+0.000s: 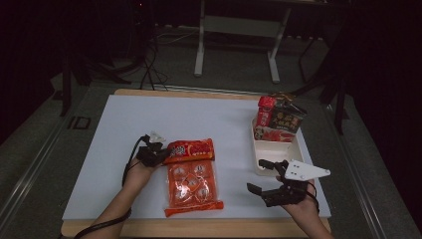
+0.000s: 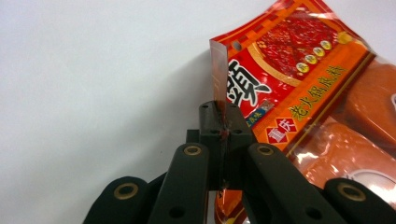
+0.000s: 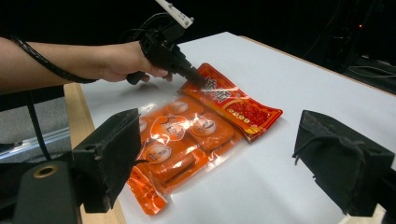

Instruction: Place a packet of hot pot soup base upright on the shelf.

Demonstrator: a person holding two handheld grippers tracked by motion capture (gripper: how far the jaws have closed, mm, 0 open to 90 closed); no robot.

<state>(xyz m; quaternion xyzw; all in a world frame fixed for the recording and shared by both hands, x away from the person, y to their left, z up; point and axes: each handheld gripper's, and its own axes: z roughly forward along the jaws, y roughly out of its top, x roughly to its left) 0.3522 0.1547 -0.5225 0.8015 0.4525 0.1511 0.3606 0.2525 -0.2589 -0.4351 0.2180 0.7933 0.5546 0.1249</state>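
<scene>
Orange packet (image 1: 192, 180) corner pinched by left gripper (image 1: 158, 155); right gripper (image 1: 263, 175) spread, empty, beside tray (image 1: 271, 154).

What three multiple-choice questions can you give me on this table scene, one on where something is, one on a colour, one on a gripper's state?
1. Where is the white tray?
A. at the table's near left corner
B. on the right side of the table, beyond the right gripper
C. under the orange packet

2. What colour is the header of the packet that the left gripper grips?
A. red
B. blue
C. green

3. How does the right gripper stand?
A. shut on the packet
B. shut on the tray
C. open, holding nothing

Answers:
1 B: the high view shows the tray, with boxes at its far end, by the right edge past the right gripper.
2 A: the left gripper view shows a red printed header above the orange pouches.
3 C: the right gripper view shows its jaws wide apart, with nothing between them.
</scene>
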